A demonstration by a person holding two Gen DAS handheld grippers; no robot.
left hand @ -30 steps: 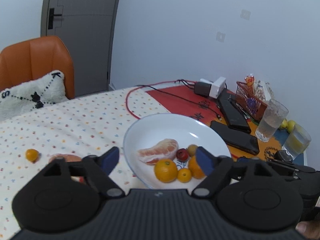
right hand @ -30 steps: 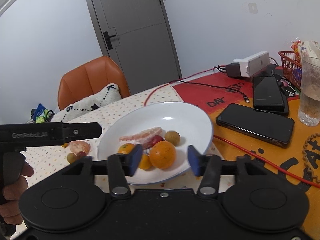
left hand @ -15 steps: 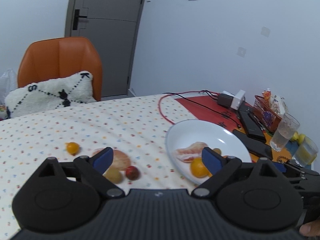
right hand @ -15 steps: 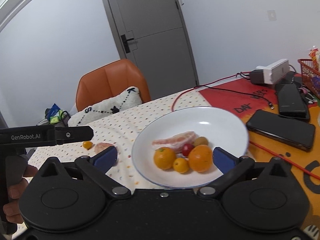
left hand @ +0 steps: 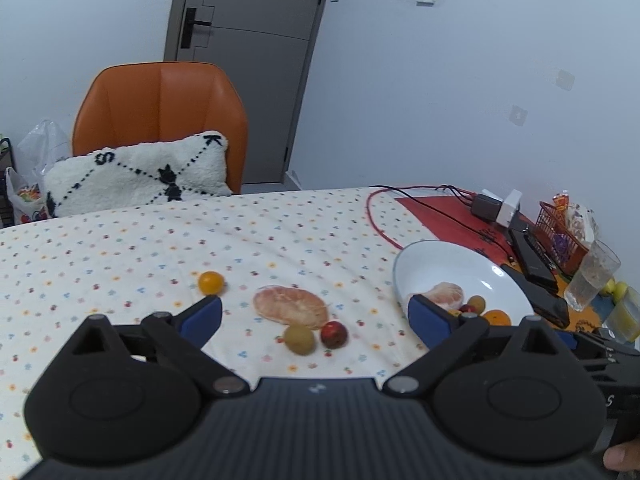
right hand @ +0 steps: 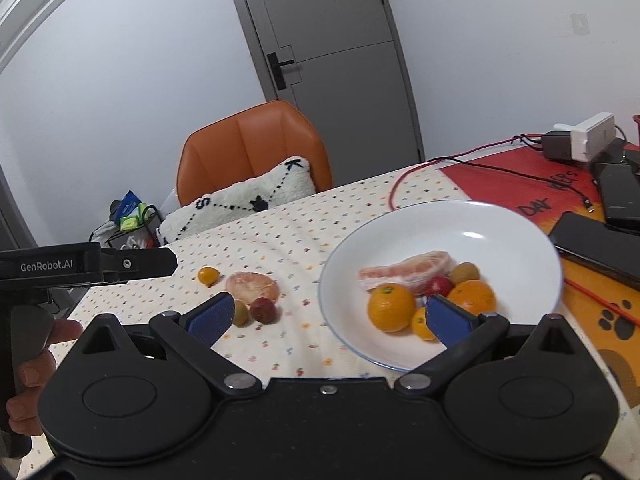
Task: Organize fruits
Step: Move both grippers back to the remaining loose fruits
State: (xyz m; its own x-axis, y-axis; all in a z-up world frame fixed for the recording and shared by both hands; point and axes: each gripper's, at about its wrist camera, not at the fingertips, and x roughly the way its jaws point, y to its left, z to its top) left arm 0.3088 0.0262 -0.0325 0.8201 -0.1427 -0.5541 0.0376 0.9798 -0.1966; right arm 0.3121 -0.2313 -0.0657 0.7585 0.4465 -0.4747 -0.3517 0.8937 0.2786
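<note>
— How far along are you with the fruit?

— Roughly halfway, I'd say. The white plate (right hand: 532, 240) already holds two oranges (right hand: 391, 307), a peeled citrus piece (right hand: 404, 270), a red fruit, a brownish one and a small orange one tucked behind my finger.

— And what's left?

— Four pieces lie on the dotted worktop (left hand: 120, 248), left of the plate: a peeled citrus half (left hand: 290, 306), a small orange fruit (left hand: 211, 282) beyond it, and nearer me a greenish-brown fruit (left hand: 299, 339) just beside a small red fruit (left hand: 334, 334).

— Your tools?

— My right tool (right hand: 328, 318) stands wide with nothing in it, hanging over the plate's near rim. My left tool (left hand: 316, 316) is spreading its jaws, nothing between the pads, aimed over that loose cluster. I'd guess those go next.
</note>
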